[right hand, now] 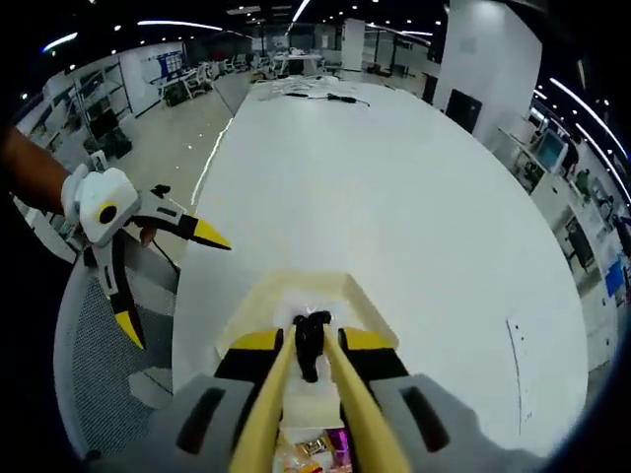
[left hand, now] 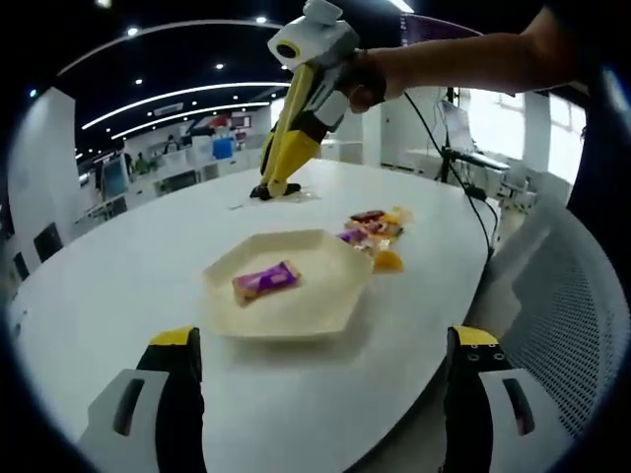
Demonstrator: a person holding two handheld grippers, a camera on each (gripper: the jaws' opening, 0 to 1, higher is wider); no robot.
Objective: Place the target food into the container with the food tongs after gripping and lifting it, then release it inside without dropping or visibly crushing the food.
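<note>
A cream hexagonal plate (left hand: 325, 301) lies on the white table (left hand: 118, 286) with a purple-wrapped candy (left hand: 264, 281) in it. My left gripper (left hand: 325, 340) is open above the near table edge, nothing between its jaws. My right gripper (left hand: 314, 116) comes in from the upper right, shut on yellow food tongs (left hand: 286, 148). Their black tips are closed and appear past the plate's far side. In the right gripper view my right gripper (right hand: 314, 345) squeezes the tongs (right hand: 266, 414), whose tips line up over the plate (right hand: 365, 301). The left gripper (right hand: 170, 283) hangs open at the left.
A small pile of wrapped snacks (left hand: 375, 229) lies right of the plate, and it also appears as the snacks (right hand: 315, 448) under my tongs. A grey mesh chair (left hand: 562, 315) stands at the table's right edge. Cables (left hand: 463, 187) run over the far right of the table.
</note>
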